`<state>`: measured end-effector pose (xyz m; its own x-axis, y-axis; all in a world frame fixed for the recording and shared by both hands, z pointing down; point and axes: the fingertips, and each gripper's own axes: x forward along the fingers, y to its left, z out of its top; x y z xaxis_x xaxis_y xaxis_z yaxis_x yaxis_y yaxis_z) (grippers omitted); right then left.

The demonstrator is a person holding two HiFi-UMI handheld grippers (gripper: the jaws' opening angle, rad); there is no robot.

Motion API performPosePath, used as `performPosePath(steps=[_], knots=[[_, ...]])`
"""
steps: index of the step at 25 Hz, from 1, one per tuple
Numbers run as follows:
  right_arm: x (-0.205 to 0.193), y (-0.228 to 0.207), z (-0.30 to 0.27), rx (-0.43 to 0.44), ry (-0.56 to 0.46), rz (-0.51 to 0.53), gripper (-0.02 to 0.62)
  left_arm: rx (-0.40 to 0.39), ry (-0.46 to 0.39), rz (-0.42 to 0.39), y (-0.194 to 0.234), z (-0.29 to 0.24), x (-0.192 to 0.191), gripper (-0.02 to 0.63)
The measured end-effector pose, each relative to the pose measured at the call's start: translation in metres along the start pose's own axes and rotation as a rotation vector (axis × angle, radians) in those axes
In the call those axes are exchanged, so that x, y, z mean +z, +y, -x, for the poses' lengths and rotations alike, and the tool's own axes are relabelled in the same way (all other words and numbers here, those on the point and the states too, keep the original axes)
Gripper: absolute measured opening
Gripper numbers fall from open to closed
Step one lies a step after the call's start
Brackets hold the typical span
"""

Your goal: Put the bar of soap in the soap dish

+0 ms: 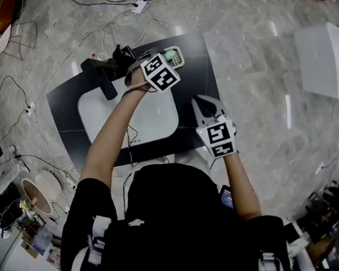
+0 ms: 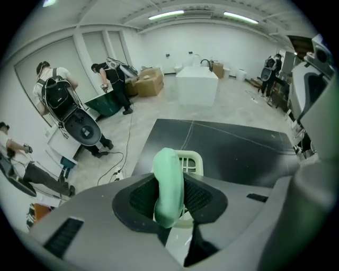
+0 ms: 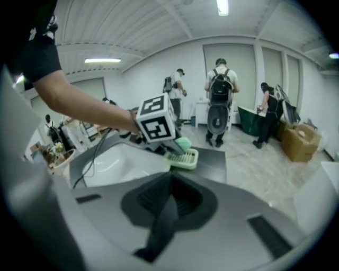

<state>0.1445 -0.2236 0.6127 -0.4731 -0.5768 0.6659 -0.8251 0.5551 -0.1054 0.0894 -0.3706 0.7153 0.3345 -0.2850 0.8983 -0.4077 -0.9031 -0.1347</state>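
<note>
A pale green bar of soap (image 2: 168, 185) stands on edge between the pads of my left gripper (image 2: 169, 204), which is shut on it. Just beyond and below it lies the light green slatted soap dish (image 2: 193, 161) on the dark table. In the head view the left gripper (image 1: 166, 59) hovers over the dish (image 1: 178, 58) at the table's far right corner. From the right gripper view, the soap (image 3: 183, 143) hangs just above the dish (image 3: 183, 159). My right gripper (image 1: 206, 103) stays near the table's right edge, shut and empty (image 3: 169, 198).
A white sink basin (image 1: 140, 119) is set in the dark table (image 1: 196, 61), with a black faucet (image 1: 106, 76) at its far left. Cables run over the marble floor. A white box (image 1: 325, 59) stands at the right. Several people stand in the background.
</note>
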Motion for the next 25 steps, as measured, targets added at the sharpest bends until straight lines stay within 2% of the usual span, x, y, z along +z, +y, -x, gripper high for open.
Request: performPosePath(steps=[5, 8, 18, 22, 25], knots=[[-0.005, 0.002, -0.004, 0.008, 0.016, 0.004, 0.035, 0.070, 0.076, -0.161, 0.003, -0.009, -0.005, 0.133], [-0.007, 0.002, -0.006, 0.010, 0.021, 0.007, 0.035, 0.088, 0.091, -0.207, -0.001, -0.015, -0.005, 0.133], [-0.012, 0.003, -0.007, -0.001, 0.036, 0.014, 0.035, 0.118, 0.077, -0.186, 0.003, -0.023, -0.009, 0.143], [-0.014, 0.006, -0.007, -0.009, 0.036, 0.004, 0.035, 0.090, 0.052, -0.146, 0.000, -0.020, -0.009, 0.209], [-0.014, 0.009, -0.006, -0.011, 0.038, 0.006, 0.035, 0.083, 0.039, -0.147, -0.003, -0.016, -0.008, 0.220]])
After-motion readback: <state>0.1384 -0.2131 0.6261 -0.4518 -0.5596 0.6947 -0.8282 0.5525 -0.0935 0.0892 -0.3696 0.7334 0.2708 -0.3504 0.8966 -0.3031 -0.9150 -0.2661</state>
